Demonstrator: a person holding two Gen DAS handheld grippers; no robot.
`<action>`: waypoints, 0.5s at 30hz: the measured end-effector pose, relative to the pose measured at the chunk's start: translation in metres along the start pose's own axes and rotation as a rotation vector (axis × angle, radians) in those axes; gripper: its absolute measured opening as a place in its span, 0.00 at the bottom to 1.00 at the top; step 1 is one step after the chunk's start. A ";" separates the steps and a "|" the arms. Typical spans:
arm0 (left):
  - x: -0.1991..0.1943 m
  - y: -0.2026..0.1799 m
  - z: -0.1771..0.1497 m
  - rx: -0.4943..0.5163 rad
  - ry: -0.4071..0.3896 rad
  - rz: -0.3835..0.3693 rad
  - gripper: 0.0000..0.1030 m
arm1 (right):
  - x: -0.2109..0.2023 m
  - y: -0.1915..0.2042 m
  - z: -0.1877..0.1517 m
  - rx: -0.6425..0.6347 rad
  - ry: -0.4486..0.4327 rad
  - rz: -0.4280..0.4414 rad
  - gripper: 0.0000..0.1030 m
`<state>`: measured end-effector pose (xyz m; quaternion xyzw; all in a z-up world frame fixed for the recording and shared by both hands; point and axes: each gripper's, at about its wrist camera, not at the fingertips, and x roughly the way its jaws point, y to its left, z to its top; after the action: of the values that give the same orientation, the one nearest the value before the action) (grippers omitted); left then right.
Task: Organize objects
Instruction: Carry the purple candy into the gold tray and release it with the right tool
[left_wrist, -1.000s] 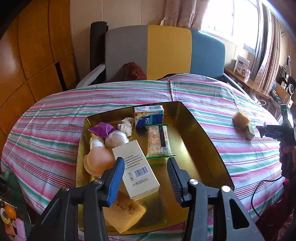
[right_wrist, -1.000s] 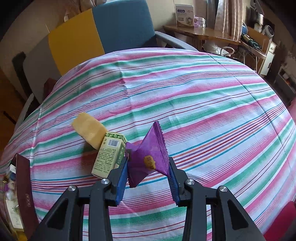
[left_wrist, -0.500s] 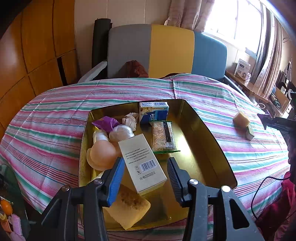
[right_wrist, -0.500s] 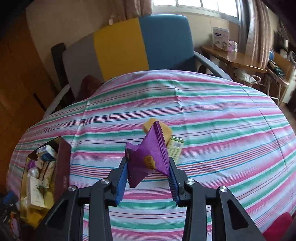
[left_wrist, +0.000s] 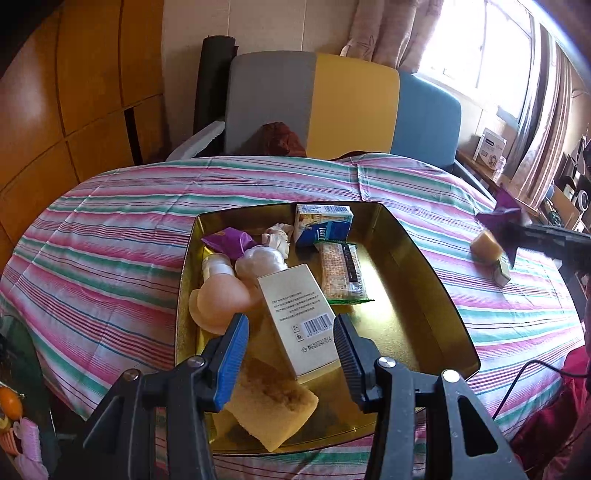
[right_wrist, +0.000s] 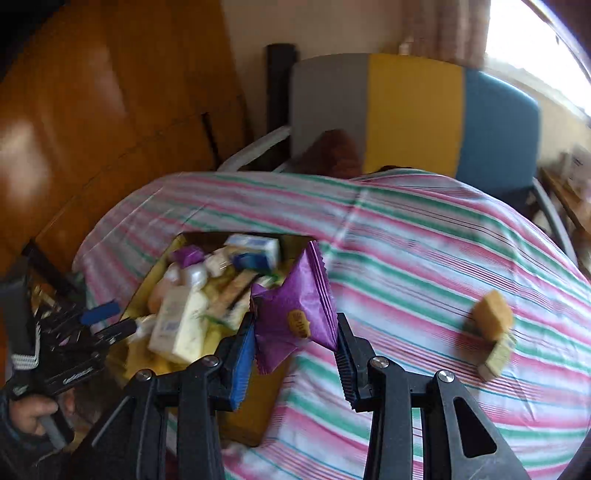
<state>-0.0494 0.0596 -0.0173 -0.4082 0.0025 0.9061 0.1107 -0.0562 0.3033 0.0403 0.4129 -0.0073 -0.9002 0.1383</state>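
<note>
My right gripper (right_wrist: 295, 339) is shut on a purple snack packet (right_wrist: 297, 308) and holds it in the air beside the right side of the gold tray (right_wrist: 258, 417). It shows at the right edge of the left wrist view (left_wrist: 504, 218). My left gripper (left_wrist: 290, 343) is open and empty above the tray's (left_wrist: 424, 258) near end, over a cream box (left_wrist: 299, 317) and a yellow sponge (left_wrist: 273, 402). The tray also holds a cracker pack (left_wrist: 341, 271), a blue-and-white carton (left_wrist: 323, 223), another purple packet (left_wrist: 231, 242) and peach and white round items (left_wrist: 221, 302).
A second sponge (right_wrist: 493, 314) and a small green box (right_wrist: 498, 354) lie on the striped tablecloth (left_wrist: 103, 240) right of the tray. A grey, yellow and blue sofa (left_wrist: 343, 107) stands behind the table. Wooden panels are on the left.
My right gripper has swung left with the purple packet, from over the sponge and green box to the tray's side. My left gripper has drawn back slightly and stays open.
</note>
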 end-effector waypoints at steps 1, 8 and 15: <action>0.000 0.003 0.000 -0.006 0.000 -0.001 0.47 | 0.005 0.010 0.000 -0.028 0.018 0.019 0.39; -0.004 0.035 -0.007 -0.076 0.003 0.016 0.47 | 0.051 0.070 -0.012 -0.229 0.174 0.083 0.39; -0.002 0.066 -0.019 -0.143 0.026 0.055 0.47 | 0.114 0.091 -0.026 -0.344 0.358 0.068 0.39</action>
<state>-0.0476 -0.0067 -0.0345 -0.4264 -0.0498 0.9014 0.0562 -0.0855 0.1894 -0.0501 0.5356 0.1565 -0.7956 0.2360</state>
